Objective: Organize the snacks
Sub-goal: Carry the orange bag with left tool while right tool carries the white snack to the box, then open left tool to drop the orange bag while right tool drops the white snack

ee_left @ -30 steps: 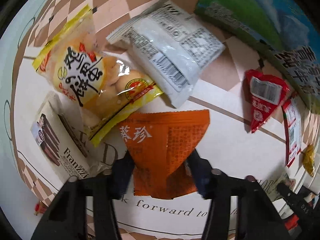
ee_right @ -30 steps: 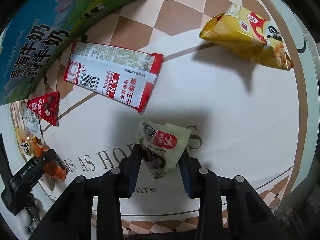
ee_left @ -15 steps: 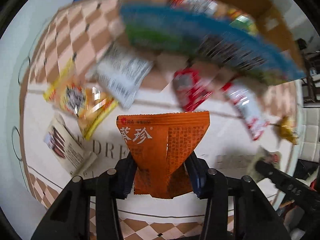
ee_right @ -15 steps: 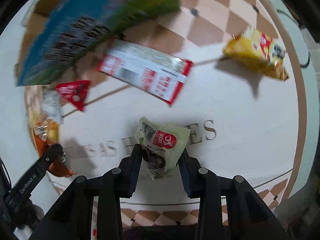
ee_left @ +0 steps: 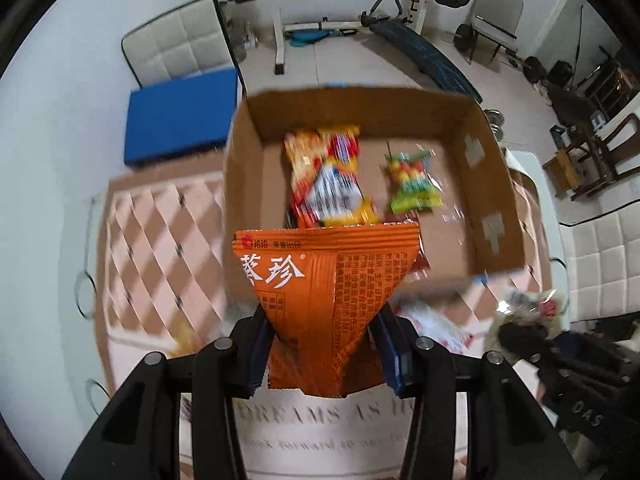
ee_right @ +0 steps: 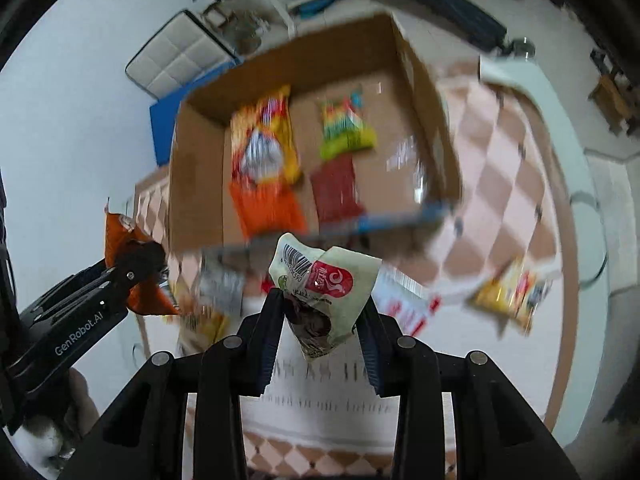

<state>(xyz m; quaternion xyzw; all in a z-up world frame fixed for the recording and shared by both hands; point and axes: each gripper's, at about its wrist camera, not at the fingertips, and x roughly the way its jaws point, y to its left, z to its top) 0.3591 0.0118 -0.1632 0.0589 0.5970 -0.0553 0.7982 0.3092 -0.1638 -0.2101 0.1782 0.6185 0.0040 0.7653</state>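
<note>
Both tongs have risen from the worktop toward an open cardboard box, each carrying its packet. Left tongs are clamped on an orange snack packet, held over the box's near edge. Right tongs are closed tight on a small pale green packet, just short of the box. Several bright snack packets lie inside.

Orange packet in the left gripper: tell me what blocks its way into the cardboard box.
Nothing visible does. The orange packet, clamped in the left gripper, hangs before the cardboard box, whose top is open with bare floor left.
</note>
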